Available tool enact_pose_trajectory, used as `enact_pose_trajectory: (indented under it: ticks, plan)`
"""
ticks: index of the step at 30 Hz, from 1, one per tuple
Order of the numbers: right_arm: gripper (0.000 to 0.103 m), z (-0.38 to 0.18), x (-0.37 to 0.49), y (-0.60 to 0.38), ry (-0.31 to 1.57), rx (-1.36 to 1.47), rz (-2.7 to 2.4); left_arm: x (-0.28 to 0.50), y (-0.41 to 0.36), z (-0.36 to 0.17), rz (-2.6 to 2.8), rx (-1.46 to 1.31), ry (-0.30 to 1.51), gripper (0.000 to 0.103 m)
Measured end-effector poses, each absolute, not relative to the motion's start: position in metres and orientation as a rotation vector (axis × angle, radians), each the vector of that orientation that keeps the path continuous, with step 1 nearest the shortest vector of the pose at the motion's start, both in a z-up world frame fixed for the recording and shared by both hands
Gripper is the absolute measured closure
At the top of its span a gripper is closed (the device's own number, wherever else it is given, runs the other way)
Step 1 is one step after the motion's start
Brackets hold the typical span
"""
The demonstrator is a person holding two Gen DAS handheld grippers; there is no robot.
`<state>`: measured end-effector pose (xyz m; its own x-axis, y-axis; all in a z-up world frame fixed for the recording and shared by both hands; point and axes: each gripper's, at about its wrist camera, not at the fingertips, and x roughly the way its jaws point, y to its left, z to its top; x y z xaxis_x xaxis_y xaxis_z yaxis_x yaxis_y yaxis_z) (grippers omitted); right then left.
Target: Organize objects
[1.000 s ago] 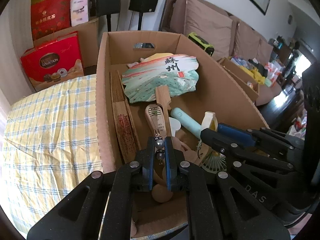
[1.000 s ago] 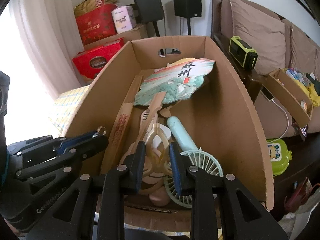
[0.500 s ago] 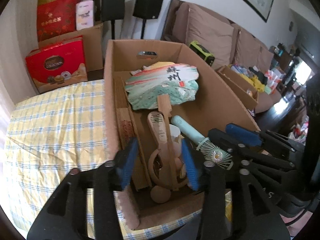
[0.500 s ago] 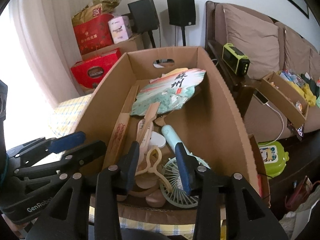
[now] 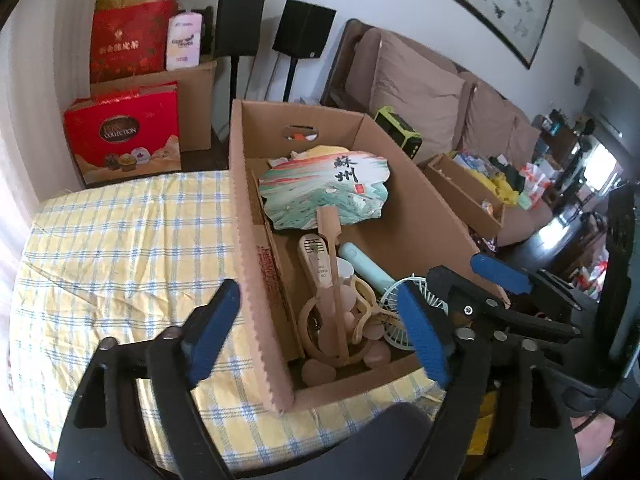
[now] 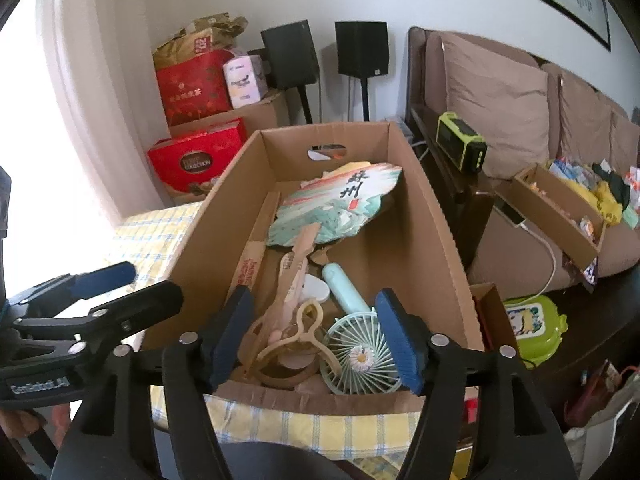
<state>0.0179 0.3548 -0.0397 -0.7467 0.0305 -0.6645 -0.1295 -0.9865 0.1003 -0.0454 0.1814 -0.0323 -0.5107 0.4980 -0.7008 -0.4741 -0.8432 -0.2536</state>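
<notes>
Cardboard box [image 5: 256,184] on table [image 5: 120,248], fans inside — sofa [image 6: 500,92] right, 2 speakers behind

Daylight glare blown out at left; fisheye edges warped, perhaps soft.

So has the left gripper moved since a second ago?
Yes. The left gripper has pulled back and up from the cardboard box, its jaws have just been opening, and nothing sits between them now.

Both grippers spread, nothing clamped.
Left gripper [image 5: 320,320] jaws have just been opening, blue pads wide apart, pitched down. Right gripper [image 6: 316,336] same: jaws just opening, empty, angled down beside the left.
</notes>
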Motion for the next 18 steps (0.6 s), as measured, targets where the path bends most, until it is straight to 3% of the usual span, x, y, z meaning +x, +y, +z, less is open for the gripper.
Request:
enact_pose_trajectory:
  ticks: [10,12,18]
  plan:
    - [0.012,-0.026,0.031,0.335,0.193,-1.058,2.889,-0.026,0.149,-0.017,2.395,-1.065,-0.029,0.001]
    - [0.001,-0.025,0.033,0.33,0.174,-1.057,2.89,-0.023,0.141,-0.017,2.412,-1.07,-0.023,0.001]
    - [0.0,-0.025,0.042,0.318,0.121,-1.063,2.879,-0.014,0.122,-0.017,2.468,-1.096,0.001,0.0]
